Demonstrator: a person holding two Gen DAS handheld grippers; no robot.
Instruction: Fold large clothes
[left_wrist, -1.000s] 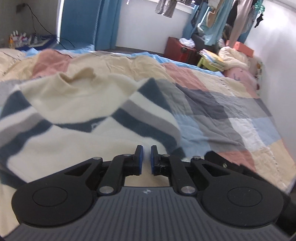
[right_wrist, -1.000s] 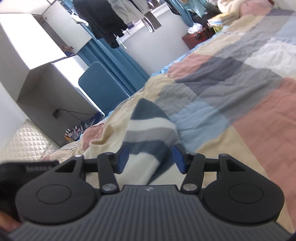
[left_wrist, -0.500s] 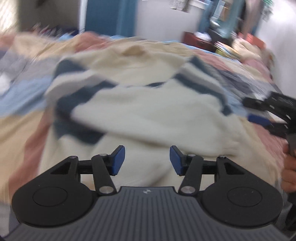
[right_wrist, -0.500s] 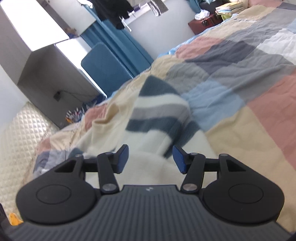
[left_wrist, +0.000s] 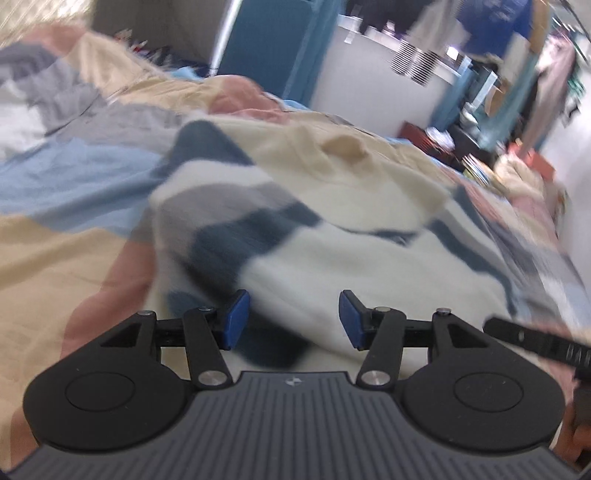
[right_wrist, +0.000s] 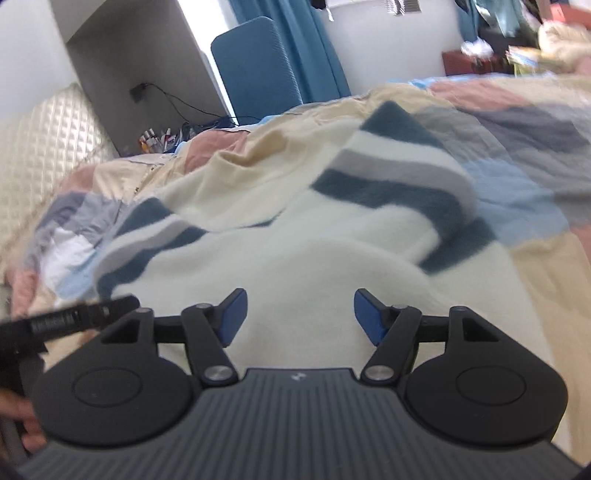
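A cream fleece sweater (left_wrist: 369, 266) with navy and grey striped sleeves lies on the patchwork bedspread (left_wrist: 55, 266), both sleeves folded in over its body. My left gripper (left_wrist: 291, 319) is open just above the near left part of the sweater, by the striped sleeve (left_wrist: 236, 221), with nothing pinched. In the right wrist view the same sweater (right_wrist: 295, 258) fills the middle. My right gripper (right_wrist: 299, 317) is open over its cream body, the other striped sleeve (right_wrist: 399, 181) lying ahead to the right. The left gripper's finger (right_wrist: 74, 317) shows at the left edge there.
The bedspread (right_wrist: 535, 206) spreads around the sweater on all sides. A quilted headboard (right_wrist: 40, 147), a blue chair (right_wrist: 255, 62) and blue curtains stand behind the bed. A red cabinet (left_wrist: 428, 136) and hanging clothes are at the far right.
The left gripper has opened and swung left and down toward the sweater's left side. The right gripper has rolled and moved over the cream body. Both views are blurred by motion.
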